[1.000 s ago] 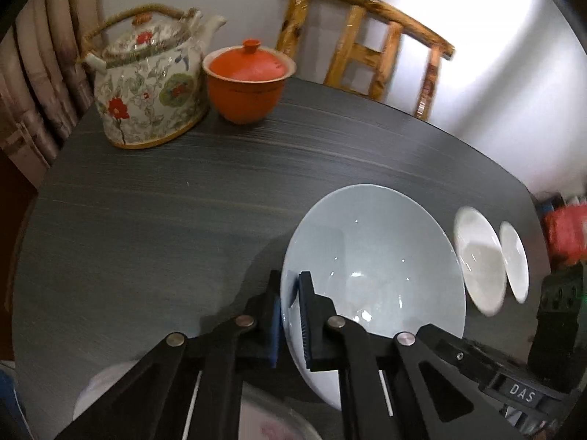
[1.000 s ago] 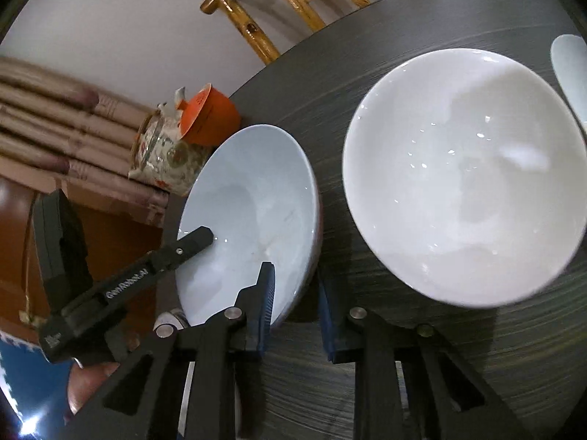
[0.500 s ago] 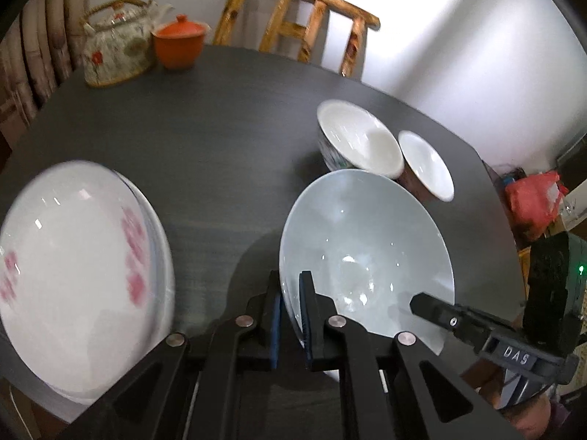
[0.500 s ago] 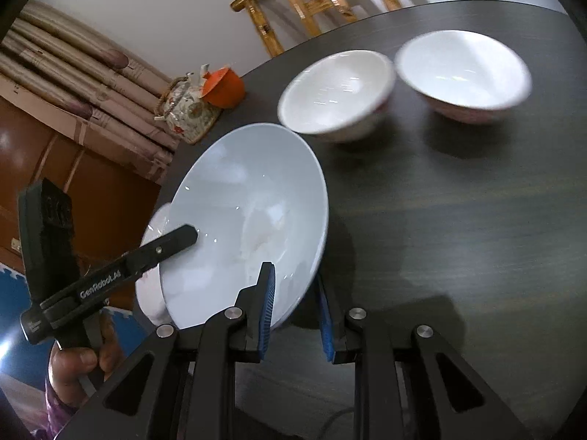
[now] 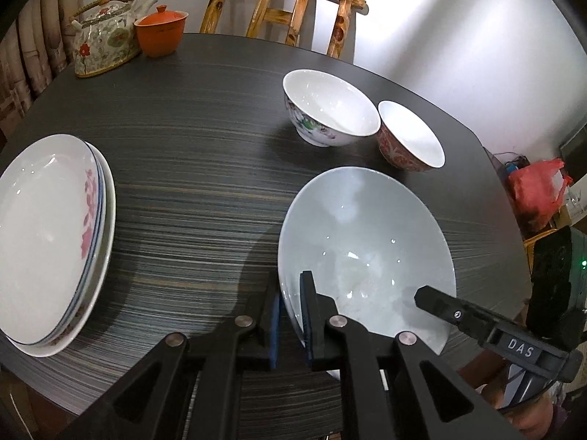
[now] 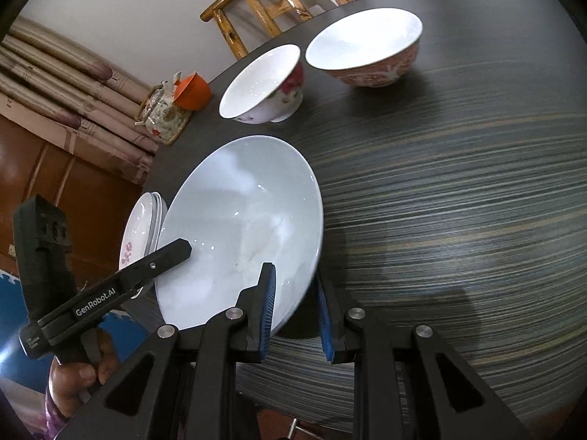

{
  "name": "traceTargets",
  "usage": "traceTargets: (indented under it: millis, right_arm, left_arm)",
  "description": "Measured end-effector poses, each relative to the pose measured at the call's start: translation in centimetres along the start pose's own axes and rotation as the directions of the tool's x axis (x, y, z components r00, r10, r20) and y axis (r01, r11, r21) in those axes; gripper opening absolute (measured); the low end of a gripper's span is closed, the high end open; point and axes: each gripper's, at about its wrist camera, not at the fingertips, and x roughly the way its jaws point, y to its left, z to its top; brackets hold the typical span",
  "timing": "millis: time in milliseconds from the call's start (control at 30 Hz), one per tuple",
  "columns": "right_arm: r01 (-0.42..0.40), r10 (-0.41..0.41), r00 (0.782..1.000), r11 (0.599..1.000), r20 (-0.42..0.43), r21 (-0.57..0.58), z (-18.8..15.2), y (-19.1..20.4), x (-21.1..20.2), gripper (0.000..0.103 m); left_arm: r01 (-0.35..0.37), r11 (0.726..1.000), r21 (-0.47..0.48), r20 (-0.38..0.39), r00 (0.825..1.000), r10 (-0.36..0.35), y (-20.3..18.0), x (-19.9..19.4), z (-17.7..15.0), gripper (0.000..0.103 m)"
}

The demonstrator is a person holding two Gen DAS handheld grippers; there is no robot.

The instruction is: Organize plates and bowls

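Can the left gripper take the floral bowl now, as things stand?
Probably not: the left gripper is shut on the pale blue plate's rim, so it must release first. The floral bowl itself stands unobstructed.

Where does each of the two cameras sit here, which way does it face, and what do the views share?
Left wrist: rides the left gripper, looking down along its fingers, which clamp the pale blue bowl's rim; the right gripper's finger and the hand under it show lower right.
Right wrist: rides the right gripper, clamped on the same bowl's opposite rim; the left gripper and the hand holding it show lower left.
Shared: bowl, table, plate stack, two patterned bowls, teapot, chair.
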Motion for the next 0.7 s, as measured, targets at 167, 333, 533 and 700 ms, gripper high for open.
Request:
traceTargets:
  millis: [167,333,533,700]
  right_arm:
    - [-0.014,0.014,1.000,1.000,0.015,-0.004,0.1,-0.1,-0.1,0.020]
    - [-0.041,0.040,0.997,0.999,0.069,0.007,0.3,-0.7,-1.2,0.023]
    - [0.076,-0.061,0.969,0.996,0.241,-0.050,1.5,-2.4,-3.4,0.044]
    - [0.087,-0.087,0.945,0.996,0.315,0.012,3.0,-4.8,-4.6,0.044]
  left_arm:
    - [-0.014,1.000,0.008,0.017,1.000,0.014,-0.4,0.1,-0.3,0.011]
    - [-0.094,0.994,0.063,0.106,0.991,0.087,-0.9,-1.4,-0.7,0.030]
    - [-0.145,0.986,0.086,0.137,0.982,0.132,-0.9,-2.5,-0.9,0.033]
    - [-0.155,0.985,0.074,0.146,0.979,0.143,-0.9,-2.7,-0.7,0.034]
